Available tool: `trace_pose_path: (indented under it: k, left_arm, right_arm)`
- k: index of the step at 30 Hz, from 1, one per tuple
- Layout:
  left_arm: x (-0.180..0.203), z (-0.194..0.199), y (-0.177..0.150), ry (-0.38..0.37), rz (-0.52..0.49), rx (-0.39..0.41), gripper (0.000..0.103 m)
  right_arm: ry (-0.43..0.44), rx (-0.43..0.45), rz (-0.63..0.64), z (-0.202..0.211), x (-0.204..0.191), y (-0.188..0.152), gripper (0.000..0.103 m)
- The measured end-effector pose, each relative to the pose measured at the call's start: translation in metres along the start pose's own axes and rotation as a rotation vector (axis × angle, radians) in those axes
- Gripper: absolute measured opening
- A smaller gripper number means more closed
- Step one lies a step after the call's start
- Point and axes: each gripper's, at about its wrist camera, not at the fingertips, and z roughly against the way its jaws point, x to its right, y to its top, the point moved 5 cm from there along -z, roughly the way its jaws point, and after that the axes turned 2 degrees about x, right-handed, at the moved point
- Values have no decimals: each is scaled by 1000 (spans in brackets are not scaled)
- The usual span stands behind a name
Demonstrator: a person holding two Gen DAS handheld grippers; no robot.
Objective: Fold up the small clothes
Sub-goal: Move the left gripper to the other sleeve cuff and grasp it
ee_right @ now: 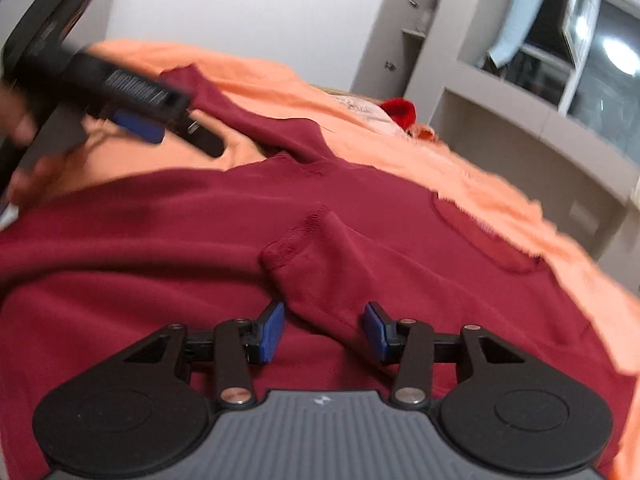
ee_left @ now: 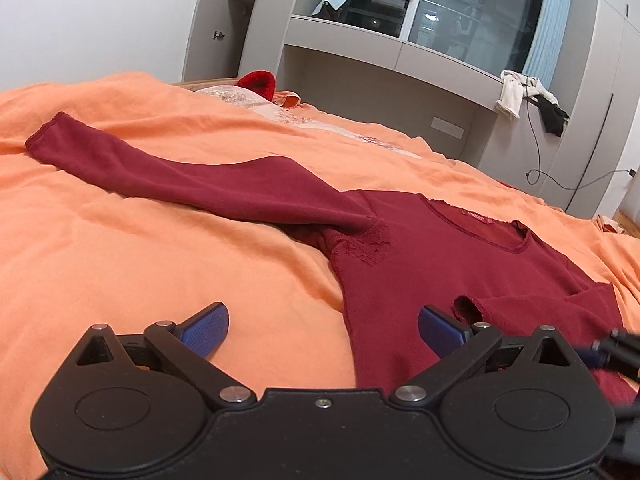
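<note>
We start with the orange bedspread (ee_left: 140, 240), soft and rumpled, which fills most of both views and leaves us plenty of open room to the left. On it lies the dark red long-sleeved top (ee_left: 420, 264), front up, neckline (ee_left: 476, 220) toward the wall units. It looks like thin, limp knit: light, easily bunched, likely to drag the cover if pulled flat along it, so we judge it best pinched at seams, cuffs or the hem.

One sleeve (ee_left: 160, 172) stretches out to the left, untouched; the other sleeve (ee_right: 320, 280) lies folded across the chest, cuff (ee_right: 288, 240) uppermost.

Our right gripper (ee_right: 324, 330) straddles that folded sleeve with its jaws half apart and the pads clear of the cloth. Our left gripper (ee_left: 324, 332) is spread wide and empty over the top's side edge.
</note>
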Motion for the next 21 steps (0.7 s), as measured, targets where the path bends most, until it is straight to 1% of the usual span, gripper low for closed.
trace_pose_path:
  k: [1,2,3,5,8,9,12,13,15,17,19,21]
  left_arm:
    - [-1,0,1,2,7,2,101]
    - [-4,0,2,4,15,4,102]
    - [-7,1,4,8,25,8,102]
    - [-15,2,8,20,50,17,102]
    - [-35,0,15,52,104,26,102]
    - [-43,-1,18,65,126,27,102]
    - [-67,-8,26,101,187,28,102]
    - [-76,-11,29,117,206,32,102]
    - [-95,-17,35,144,243,42,102]
    - [-116,-24,40,168,304,48,102]
    - [-134,-30,46,175,360,61,102]
    - [-151,-37,54,179,384,81,102]
  right_arm:
    - [-1,5,7,3,-2,1,51]
    - [5,14,-5,8,0,1,57]
    - [9,25,-24,13,2,1,67]
    - [1,60,-63,24,6,0,80]
    - [-6,87,-103,41,13,-2,86]
    - [-8,93,-120,46,15,-2,91]
    - [-14,125,-186,66,21,-6,101]
    - [-14,135,-213,73,22,-9,103]
    - [0,147,-251,84,25,-14,103]
    - [-7,165,-287,95,27,-19,103]
    - [-3,176,-313,102,30,-25,103]
    - [-6,178,-329,105,34,-28,103]
